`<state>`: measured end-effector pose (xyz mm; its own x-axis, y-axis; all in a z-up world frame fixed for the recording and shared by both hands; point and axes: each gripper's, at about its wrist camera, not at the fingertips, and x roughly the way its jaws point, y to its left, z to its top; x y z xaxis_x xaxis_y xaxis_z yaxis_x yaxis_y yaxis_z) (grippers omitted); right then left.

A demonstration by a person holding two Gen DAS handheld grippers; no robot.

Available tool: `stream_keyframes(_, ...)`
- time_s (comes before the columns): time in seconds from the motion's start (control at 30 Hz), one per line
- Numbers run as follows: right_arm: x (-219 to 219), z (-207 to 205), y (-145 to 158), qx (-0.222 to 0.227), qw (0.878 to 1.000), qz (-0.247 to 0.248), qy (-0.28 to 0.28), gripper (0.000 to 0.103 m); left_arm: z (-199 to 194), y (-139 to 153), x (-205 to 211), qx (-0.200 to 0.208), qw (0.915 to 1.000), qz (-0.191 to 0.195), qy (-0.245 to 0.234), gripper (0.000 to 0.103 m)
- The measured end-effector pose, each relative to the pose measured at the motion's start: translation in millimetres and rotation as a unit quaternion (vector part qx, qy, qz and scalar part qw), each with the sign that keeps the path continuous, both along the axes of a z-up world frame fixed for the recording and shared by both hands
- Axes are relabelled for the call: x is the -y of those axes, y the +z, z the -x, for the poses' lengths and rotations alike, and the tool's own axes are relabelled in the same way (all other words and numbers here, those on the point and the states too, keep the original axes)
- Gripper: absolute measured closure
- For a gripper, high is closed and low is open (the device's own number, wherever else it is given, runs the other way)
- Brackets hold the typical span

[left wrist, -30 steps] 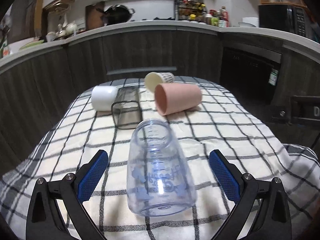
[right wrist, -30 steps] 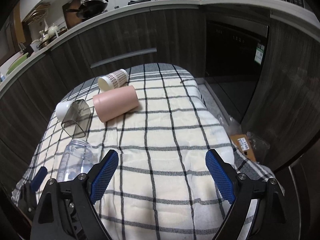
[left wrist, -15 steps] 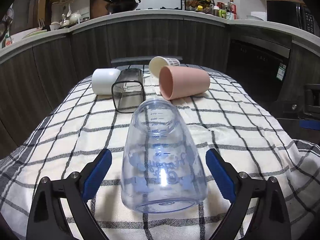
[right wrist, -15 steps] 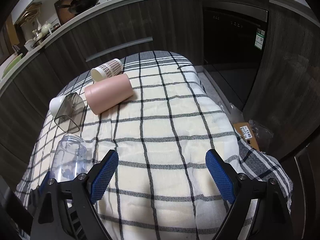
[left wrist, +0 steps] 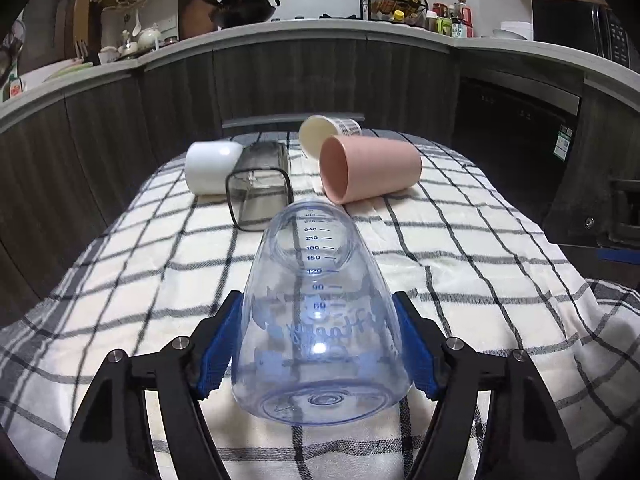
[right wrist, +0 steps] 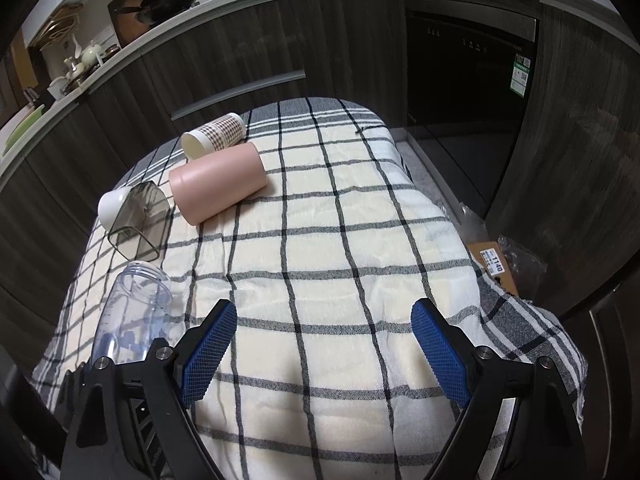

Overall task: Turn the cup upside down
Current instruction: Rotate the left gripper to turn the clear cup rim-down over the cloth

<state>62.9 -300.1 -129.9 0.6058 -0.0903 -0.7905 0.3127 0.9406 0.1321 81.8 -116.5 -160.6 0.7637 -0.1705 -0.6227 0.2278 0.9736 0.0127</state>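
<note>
A clear plastic cup [left wrist: 320,320] with blue print and a measuring scale lies on its side on the checked cloth [left wrist: 480,272], mouth pointing away. My left gripper [left wrist: 320,344] is shut on its lower body, blue pads pressed on both sides. In the right wrist view the same cup [right wrist: 132,312] lies at the left edge. My right gripper [right wrist: 324,344] is open and empty above the cloth [right wrist: 340,232], to the right of the cup.
Beyond the clear cup lie a smoked square cup [left wrist: 260,192], a white cup [left wrist: 210,172], a pink cup [left wrist: 368,172] and a patterned paper cup [left wrist: 328,132], all on their sides. Dark cabinets [left wrist: 280,88] surround the table. A cardboard box [right wrist: 494,264] sits on the floor at right.
My left gripper has moved forward around the clear cup and its jaws have shut on it. The right gripper has shifted slightly and stays open.
</note>
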Motion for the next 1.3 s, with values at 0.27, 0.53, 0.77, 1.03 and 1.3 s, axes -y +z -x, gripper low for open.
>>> stream_keyframes(0.27, -5.1, 3.0, 15.9, 0.018, 1.000, -0.004, 0.008, 0.014, -4.2, 26.3, -13.8, -0.008, 0.9999, -0.010, 0.008, 0.030)
stream_keyframes(0.53, -17.6, -12.4, 41.6, 0.010, 0.999, -0.030, 0.016, 0.014, -24.1, 51.9, -26.9, -0.134, 0.9880, -0.069, -0.031, 0.030)
stream_keyframes(0.77, -33.8, -40.6, 68.4, 0.015, 0.998, -0.055, 0.024, 0.014, -58.6, 57.3, -32.9, -0.297, 0.9489, -0.081, -0.068, 0.030)
stream_keyframes(1.03, -38.1, -83.2, 84.1, 0.011, 0.996, -0.078, 0.030, 0.014, -110.8, 57.4, -24.8, -0.433, 0.8930, -0.095, -0.078, 0.031)
stream_keyframes(1.3, -27.7, -115.6, 65.3, -0.014, 0.994, -0.107, 0.021, 0.014, -145.6, 35.2, -4.4, -0.495, 0.8534, -0.133, -0.093, 0.031)
